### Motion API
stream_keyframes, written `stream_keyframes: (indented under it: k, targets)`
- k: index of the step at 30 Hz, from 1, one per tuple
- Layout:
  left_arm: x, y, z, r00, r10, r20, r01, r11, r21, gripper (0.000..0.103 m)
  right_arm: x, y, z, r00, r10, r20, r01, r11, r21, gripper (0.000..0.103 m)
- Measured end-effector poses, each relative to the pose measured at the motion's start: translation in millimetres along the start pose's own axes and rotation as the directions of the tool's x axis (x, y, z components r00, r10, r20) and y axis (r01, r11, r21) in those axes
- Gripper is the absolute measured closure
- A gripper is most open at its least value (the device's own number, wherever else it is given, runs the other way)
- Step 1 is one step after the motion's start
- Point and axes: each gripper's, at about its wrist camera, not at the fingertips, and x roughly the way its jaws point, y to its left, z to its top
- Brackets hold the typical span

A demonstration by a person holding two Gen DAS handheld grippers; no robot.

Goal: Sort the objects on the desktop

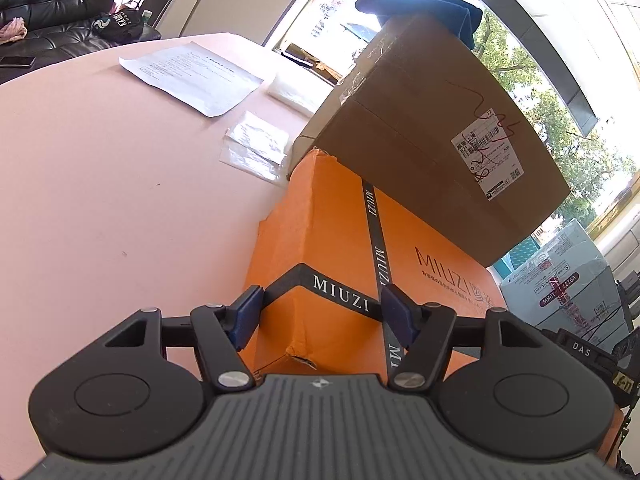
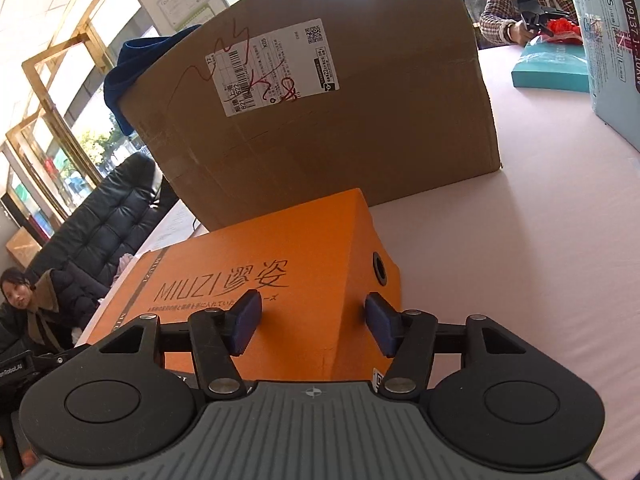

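An orange box [image 1: 332, 240] with the word MIUZI printed on it lies on a pale pink table [image 1: 100, 220], and both tools are near its two ends. In the left wrist view, the left gripper [image 1: 322, 314] is spread wide, with its blue pads [image 1: 246, 316] on each side of one corner of the orange box; I cannot tell if the pads touch the cardboard, and nothing is pinched between them. In the right wrist view, the right gripper [image 2: 314, 322] is also spread, and its blue pads [image 2: 246, 320] stand on each side of the other end of the orange box [image 2: 256, 280], where there is a round black hole in the side wall. A big brown cardboard box [image 2: 340, 128] with a white shipping label [image 2: 272, 66] stands just behind the orange box, touching it or very near it. A dark blue cloth [image 1: 420, 6] lies on the far top edge of the brown box. On the table beyond, in the left view, there is a printed sheet of paper [image 1: 196, 76] and some clear plastic bags [image 1: 256, 148] beside the brown box. In the right view, a light blue box [image 2: 612, 52] and a flat teal box [image 2: 552, 70] are on the table to the right, well apart from the orange box. A black leather sofa [image 2: 108, 220] stands beside the table, and a person in a checked jacket [image 2: 524, 4] sits at the far side.
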Motion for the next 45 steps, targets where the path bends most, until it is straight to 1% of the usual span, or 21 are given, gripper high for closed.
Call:
stream_keyframes:
  k: [2, 4, 7, 9, 13, 18, 23, 24, 26, 27, 28, 29, 30, 31, 35, 36, 37, 39, 43, 44, 45]
  targets:
    - [-4.4, 0.8, -1.5, 1.000, 0.025, 0.015, -0.025, 1.000, -0.005, 0.040, 4.8, 4.2, 0.8, 1.000, 0.013, -0.011, -0.013, 1.000, -0.001, 0.049]
    - [-11.1, 4.4, -0.3, 0.997, 0.069, 0.034, -0.068, 0.998, -0.017, 0.039, 10.6, 4.8, -0.1, 0.997, 0.071, -0.031, -0.071, 0.997, 0.009, 0.055]
    - [-28.2, 22.7, 3.9, 0.994, 0.104, 0.045, -0.102, 0.994, -0.048, 0.038, 20.6, 11.9, -1.6, 0.987, 0.145, -0.065, -0.142, 0.989, 0.049, 0.063]
    - [-45.1, 39.0, 5.3, 0.990, 0.132, 0.058, -0.128, 0.990, -0.068, 0.038, 29.3, 31.3, -3.9, 0.981, 0.174, -0.083, -0.172, 0.985, 0.027, 0.066]
    - [-81.0, 73.1, 6.7, 0.977, 0.195, 0.091, -0.185, 0.976, -0.113, 0.038, 46.6, 83.9, -14.6, 0.975, 0.195, -0.110, -0.203, 0.977, -0.067, 0.066]
    - [-122.5, 111.4, 6.9, 0.951, 0.278, 0.133, -0.254, 0.952, -0.171, 0.037, 64.7, 140.0, -36.1, 0.958, 0.252, -0.135, -0.271, 0.952, -0.144, 0.066]
    - [-138.9, 119.7, 4.0, 0.935, 0.317, 0.156, -0.291, 0.942, -0.169, 0.035, 68.0, 154.6, -48.3, 0.955, 0.282, -0.096, -0.295, 0.940, -0.174, 0.066]
    - [-139.4, 115.3, 4.0, 0.926, 0.340, 0.166, -0.315, 0.936, -0.158, 0.034, 66.7, 153.9, -49.3, 0.954, 0.288, -0.087, -0.299, 0.937, -0.180, 0.064]
    - [-140.3, 106.3, 4.1, 0.904, 0.384, 0.187, -0.363, 0.922, -0.137, 0.023, 62.7, 146.8, -51.3, 0.945, 0.318, -0.082, -0.327, 0.932, -0.154, 0.051]
    - [-142.2, 99.7, 2.8, 0.887, 0.405, 0.220, -0.386, 0.914, -0.127, 0.015, 57.9, 139.2, -52.6, 0.941, 0.333, -0.056, -0.338, 0.932, -0.131, 0.030]
    - [-144.9, 91.8, 0.5, 0.866, 0.424, 0.265, -0.408, 0.905, -0.118, 0.014, 50.3, 130.5, -53.4, 0.943, 0.333, -0.004, -0.332, 0.936, -0.117, 0.010]
    - [-144.6, 79.3, -2.2, 0.851, 0.425, 0.309, -0.416, 0.904, -0.098, 0.012, 42.2, 121.8, -54.0, 0.943, 0.327, 0.054, -0.321, 0.941, -0.105, 0.004]
    - [-142.4, 64.1, -5.3, 0.840, 0.414, 0.350, -0.417, 0.906, -0.072, 0.007, 32.2, 112.1, -53.7, 0.943, 0.308, 0.121, -0.296, 0.949, -0.113, 0.000]
    - [-140.3, 48.9, -8.4, 0.829, 0.401, 0.390, -0.418, 0.907, -0.046, 0.000, 21.7, 102.2, -53.0, 0.939, 0.285, 0.190, -0.265, 0.956, -0.124, 0.000]
    - [-131.7, -12.0, -20.6, 0.772, 0.333, 0.541, -0.430, 0.901, 0.059, 0.000, -15.1, 65.9, -48.5, 0.914, 0.185, 0.360, -0.120, 0.973, -0.195, 0.000]
    - [-125.3, -30.2, -25.2, 0.776, 0.295, 0.557, -0.416, 0.903, 0.103, 0.000, -23.9, 55.6, -47.3, 0.904, 0.153, 0.399, -0.078, 0.977, -0.198, 0.000]
    - [-116.3, -50.1, -30.7, 0.792, 0.244, 0.559, -0.391, 0.907, 0.157, 0.000, -32.9, 43.6, -45.2, 0.894, 0.118, 0.433, -0.036, 0.981, -0.193, 0.000]
    - [-88.9, -92.7, -42.5, 0.840, 0.144, 0.523, -0.312, 0.917, 0.249, 0.000, -44.5, 21.0, -42.2, 0.882, 0.034, 0.470, 0.045, 0.987, -0.156, 0.000]
    - [-24.0, -154.1, -67.6, 0.930, 0.026, 0.368, -0.173, 0.912, 0.372, 0.000, -62.4, -24.0, -41.3, 0.871, -0.130, 0.475, 0.195, 0.977, -0.091, 0.000]
    - [-4.3, -165.9, -75.4, 0.946, 0.009, 0.323, -0.141, 0.912, 0.386, 0.000, -63.4, -35.0, -43.6, 0.861, -0.173, 0.479, 0.240, 0.967, -0.082, 0.000]
    - [14.9, -174.9, -83.8, 0.956, 0.002, 0.294, -0.125, 0.909, 0.399, 0.000, -63.2, -45.1, -46.0, 0.853, -0.203, 0.481, 0.272, 0.959, -0.078, 0.000]
